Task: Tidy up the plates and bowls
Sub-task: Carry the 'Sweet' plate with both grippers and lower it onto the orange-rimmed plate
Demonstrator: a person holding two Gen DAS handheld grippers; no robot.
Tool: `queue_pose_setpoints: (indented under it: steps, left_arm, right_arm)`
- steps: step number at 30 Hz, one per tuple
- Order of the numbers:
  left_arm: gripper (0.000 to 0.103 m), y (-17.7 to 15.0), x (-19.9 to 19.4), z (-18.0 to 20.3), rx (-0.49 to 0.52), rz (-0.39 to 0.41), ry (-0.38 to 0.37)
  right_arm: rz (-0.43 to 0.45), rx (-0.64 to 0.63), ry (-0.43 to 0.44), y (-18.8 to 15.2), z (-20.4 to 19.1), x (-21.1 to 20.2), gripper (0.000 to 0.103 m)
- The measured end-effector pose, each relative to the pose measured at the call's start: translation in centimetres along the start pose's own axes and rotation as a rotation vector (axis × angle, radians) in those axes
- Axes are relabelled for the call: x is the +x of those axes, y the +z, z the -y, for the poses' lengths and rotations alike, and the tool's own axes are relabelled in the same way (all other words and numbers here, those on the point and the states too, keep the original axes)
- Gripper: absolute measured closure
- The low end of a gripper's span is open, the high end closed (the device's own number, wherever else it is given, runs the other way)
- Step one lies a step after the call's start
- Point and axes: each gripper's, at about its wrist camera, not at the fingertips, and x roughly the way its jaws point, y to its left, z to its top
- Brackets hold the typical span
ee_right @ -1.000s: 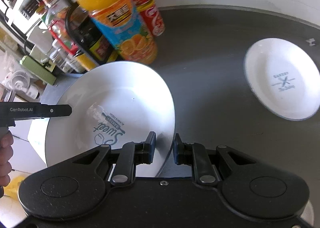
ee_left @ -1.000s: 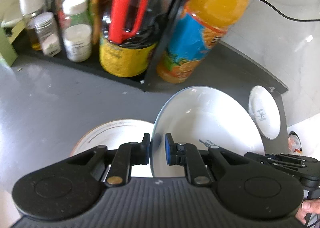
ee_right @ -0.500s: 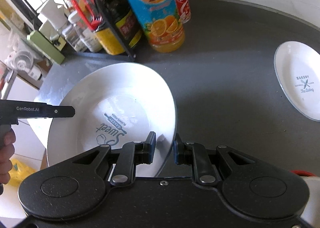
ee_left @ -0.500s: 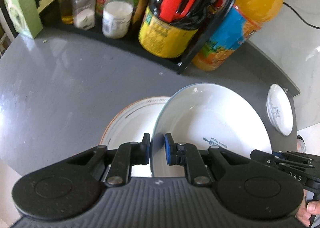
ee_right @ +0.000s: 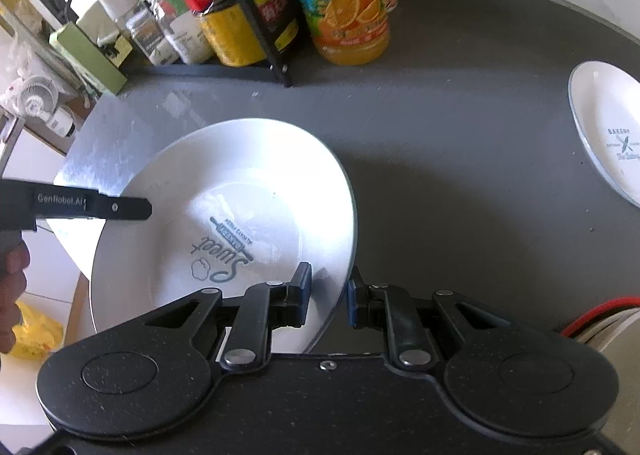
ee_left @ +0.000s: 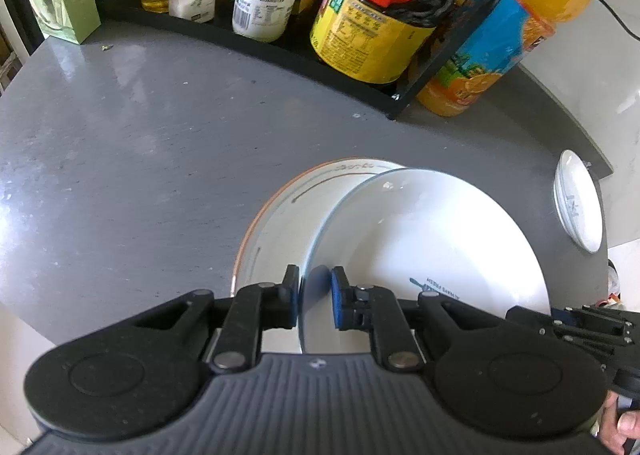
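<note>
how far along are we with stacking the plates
Nothing looks stacked yet. In hand: both the left gripper and right gripper clamp the rim of the big plate, held tilted over the orange-rimmed plate on the counter. Left: lower and release it there, then fetch the small plate, which sits alone at the counter's far right.

The plate (ee_right: 224,191) I hold is white with a thin blue-grey rim and dark blue "Sweet" lettering. Under it, a white plate (ee_left: 280,215) has an orange edge and a grey line. The small plate (ee_right: 608,127) is white with blue print. My tongs (ee_left: 315,297) are black with blue pads (ee_left: 337,301). The desk (ee_left: 140,159) is mottled grey.
</note>
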Motion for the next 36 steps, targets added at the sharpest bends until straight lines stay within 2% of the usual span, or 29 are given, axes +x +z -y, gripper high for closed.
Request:
queue_pose_setpoints:
  steps: [15, 22, 26, 28, 31, 34, 36]
  left_arm:
    - [0.083, 0.7, 1.6, 0.0, 0.092, -0.011, 0.075]
    - [0.082, 0.9, 2.2, 0.2, 0.121, -0.004, 0.077]
    - [0.082, 1.2, 2.3, 0.8, 0.151, -0.035, 0.099]
    - [0.08, 1.4, 1.8, 1.1, 0.164, -0.021, 0.108]
    - [0.072, 2.0, 1.1, 1.1, 0.153, -0.003, 0.07]
    - [0.07, 2.4, 0.4, 1.1, 0.155, 0.015, 0.059]
    - [0.06, 2.5, 0.1, 1.2, 0.161, 0.028, 0.07]
  right_arm:
    - [-0.036, 0.002, -0.001, -1.0, -1.5, 1.1, 0.085]
    - [-0.007, 0.013, -0.021, -1.2, -1.5, 1.0, 0.085]
    - [0.011, 0.018, -0.024, -1.3, -1.5, 0.7, 0.088]
    - [0.02, -0.008, -0.035, -1.3, -1.9, 0.5, 0.088]
    - [0.016, 0.001, -0.029, -1.2, -1.7, 0.7, 0.088]
    - [0.017, -0.003, -0.028, -1.2, -1.7, 0.7, 0.088]
    - [0.016, -0.012, -0.036, -1.2, -1.9, 0.8, 0.086]
